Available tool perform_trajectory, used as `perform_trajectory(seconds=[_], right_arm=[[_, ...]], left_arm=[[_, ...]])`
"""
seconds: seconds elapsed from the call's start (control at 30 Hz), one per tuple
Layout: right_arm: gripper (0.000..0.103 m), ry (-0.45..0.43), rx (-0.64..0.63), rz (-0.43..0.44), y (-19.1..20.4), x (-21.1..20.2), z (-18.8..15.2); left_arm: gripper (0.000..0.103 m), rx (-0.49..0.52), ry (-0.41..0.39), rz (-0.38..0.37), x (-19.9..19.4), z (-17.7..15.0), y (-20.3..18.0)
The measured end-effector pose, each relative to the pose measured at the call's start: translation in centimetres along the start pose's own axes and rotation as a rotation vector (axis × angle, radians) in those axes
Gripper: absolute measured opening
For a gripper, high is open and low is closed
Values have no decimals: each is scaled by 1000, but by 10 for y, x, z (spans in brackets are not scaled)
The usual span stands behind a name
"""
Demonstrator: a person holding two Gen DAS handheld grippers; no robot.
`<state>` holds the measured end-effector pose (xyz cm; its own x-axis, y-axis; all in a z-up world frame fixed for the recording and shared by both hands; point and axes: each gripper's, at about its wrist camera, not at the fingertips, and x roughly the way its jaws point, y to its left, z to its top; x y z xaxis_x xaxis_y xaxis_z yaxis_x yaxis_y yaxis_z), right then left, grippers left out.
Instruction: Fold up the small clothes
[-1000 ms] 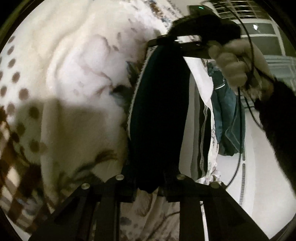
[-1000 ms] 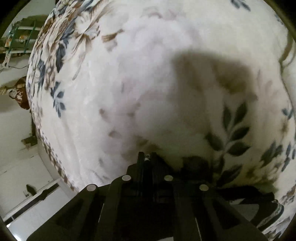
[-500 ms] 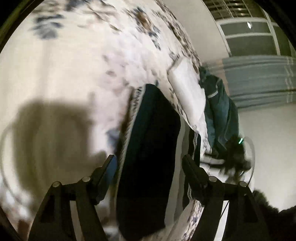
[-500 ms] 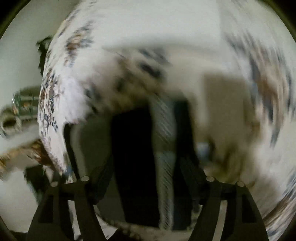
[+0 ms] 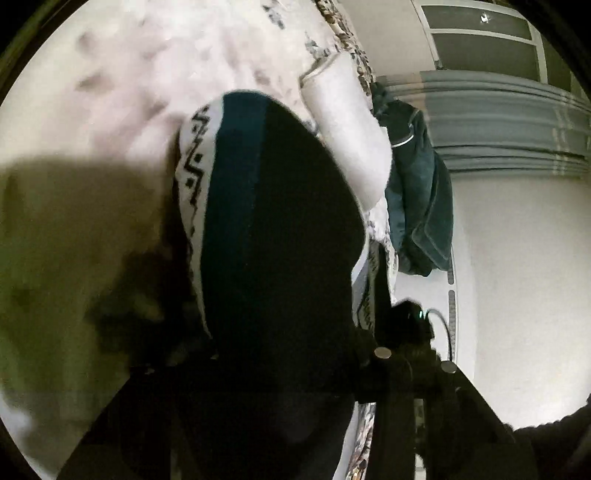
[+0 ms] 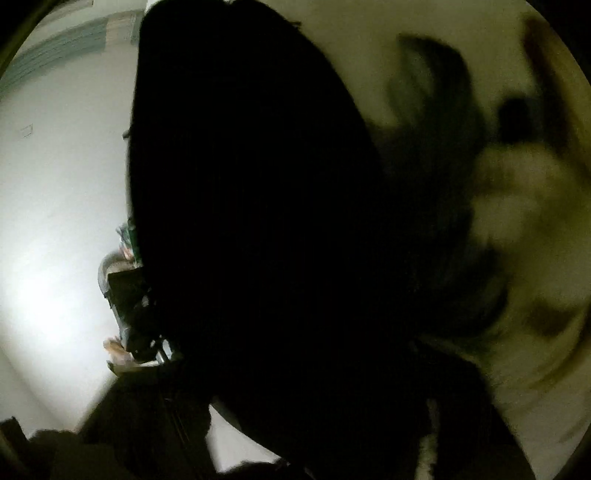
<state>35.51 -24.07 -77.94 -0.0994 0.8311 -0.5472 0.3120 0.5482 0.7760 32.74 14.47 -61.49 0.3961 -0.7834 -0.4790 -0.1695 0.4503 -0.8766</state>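
Dark garment (image 5: 280,229) nearer, filling both views

Left wrist view: set low and very close, facing along the fingers over a dark garment (image 5: 280,229) filling centre frame; floral bedspread (image 5: 155,66) from 9 to 12 o'clock, white wall (image 5: 517,277) at 3 o'clock. Right wrist view: closer still, blurred, facing the same dark garment (image 6: 251,221), which blocks most of the frame; wall at 9 o'clock. Shared by both: garment, wall.

Floral bedspread (image 5: 155,74), grey curtain (image 5: 498,122), white wall (image 5: 517,277), dark window (image 5: 484,33).
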Motion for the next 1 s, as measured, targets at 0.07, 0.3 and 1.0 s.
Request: perform_trajectory(seconds=[0.07,0.3,1.0], right_arm=[[32,-51,52,62,-4,-9,-20],[57,-158,108,-15,-27,-23,-52],[30,-291,91,48,23,-45,-58]], left_arm=[[34,27,1,8,-2,17,-9],[66,34,143,75,8,37,8],[30,102,161,20,-11,49,-42]])
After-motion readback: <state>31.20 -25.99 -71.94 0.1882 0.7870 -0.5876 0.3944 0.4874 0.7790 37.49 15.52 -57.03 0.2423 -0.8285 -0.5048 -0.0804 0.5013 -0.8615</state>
